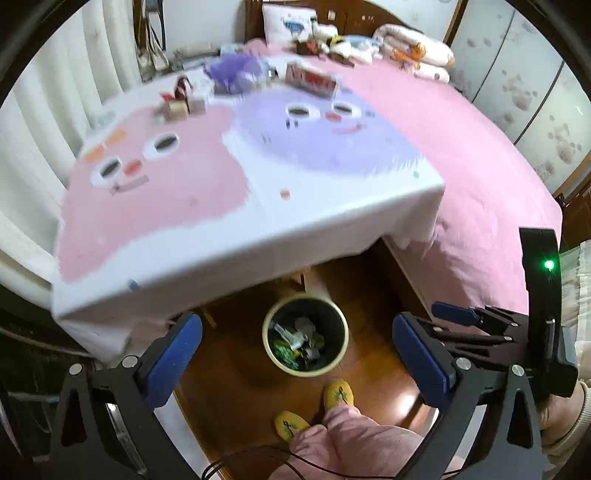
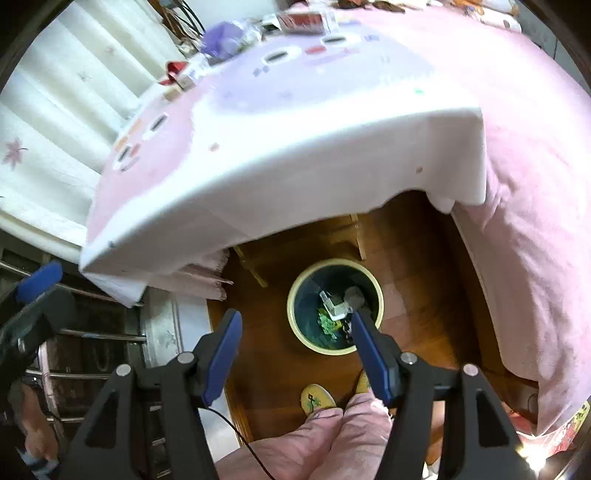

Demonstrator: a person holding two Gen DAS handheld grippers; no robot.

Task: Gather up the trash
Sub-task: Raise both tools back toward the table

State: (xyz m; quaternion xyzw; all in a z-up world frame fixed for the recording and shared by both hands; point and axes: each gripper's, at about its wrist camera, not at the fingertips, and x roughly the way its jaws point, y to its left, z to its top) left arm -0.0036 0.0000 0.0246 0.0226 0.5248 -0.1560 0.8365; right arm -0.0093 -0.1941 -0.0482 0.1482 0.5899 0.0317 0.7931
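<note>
Only left wrist view shows headboard pillow (image 1: 289, 23), quilts (image 1: 415, 48).

A polished wooden floor (image 1: 373, 373) gleams under the light. A table draped in a white cloth with pink and purple cartoon faces (image 1: 229, 177) stands against a bed with a pink cover (image 1: 461, 155). Pale curtains (image 2: 55, 122) hang at the left, and floral-patterned wardrobe doors (image 1: 524, 85) stand to the right.

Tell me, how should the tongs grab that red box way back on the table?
Probably from above, across its narrow width. The red box seems to lie flat and long on the tablecloth, with purple stuff crowding one end. The picture is blurry, so that's a guess. Both tongs are empty now.
</note>
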